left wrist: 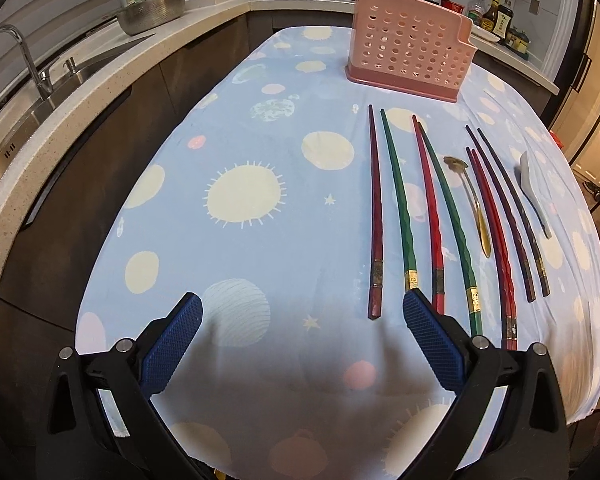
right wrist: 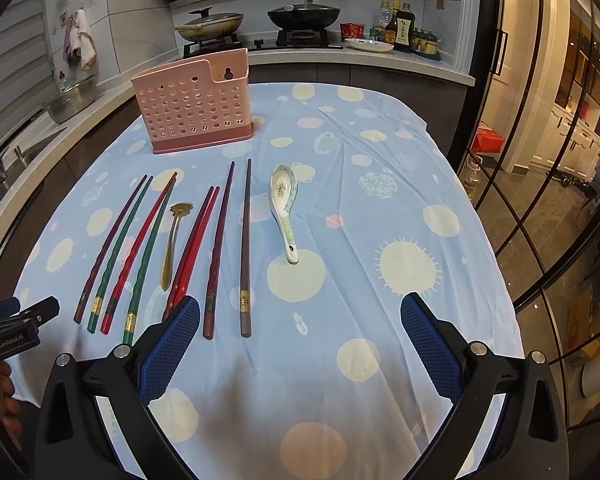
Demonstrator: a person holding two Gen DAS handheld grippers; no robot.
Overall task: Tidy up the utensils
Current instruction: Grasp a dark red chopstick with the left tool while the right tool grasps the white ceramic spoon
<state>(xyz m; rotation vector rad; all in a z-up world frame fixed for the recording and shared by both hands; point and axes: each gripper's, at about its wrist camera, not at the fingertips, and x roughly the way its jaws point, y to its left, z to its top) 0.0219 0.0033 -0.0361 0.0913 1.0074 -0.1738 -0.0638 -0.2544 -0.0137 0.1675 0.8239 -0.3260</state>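
Note:
Several chopsticks [left wrist: 404, 208] [right wrist: 140, 248] in dark red, green, red and purple lie side by side on the blue patterned cloth. A small gold spoon [left wrist: 474, 204] [right wrist: 172, 240] lies among them. A white ceramic spoon [right wrist: 285, 208] [left wrist: 534, 190] lies to their right. A pink perforated utensil holder [left wrist: 410, 50] [right wrist: 194, 106] stands upright behind them. My left gripper [left wrist: 302, 320] is open and empty above the near cloth, left of the chopstick ends. My right gripper [right wrist: 300, 322] is open and empty, near the chopstick handles.
The table [left wrist: 240, 128] [right wrist: 380, 200] is covered with a blue cloth. A counter with sink and faucet [left wrist: 16, 60] runs along the left. A stove with pans [right wrist: 256, 24] and bottles [right wrist: 400, 26] stand behind. Glass doors [right wrist: 540, 160] are on the right.

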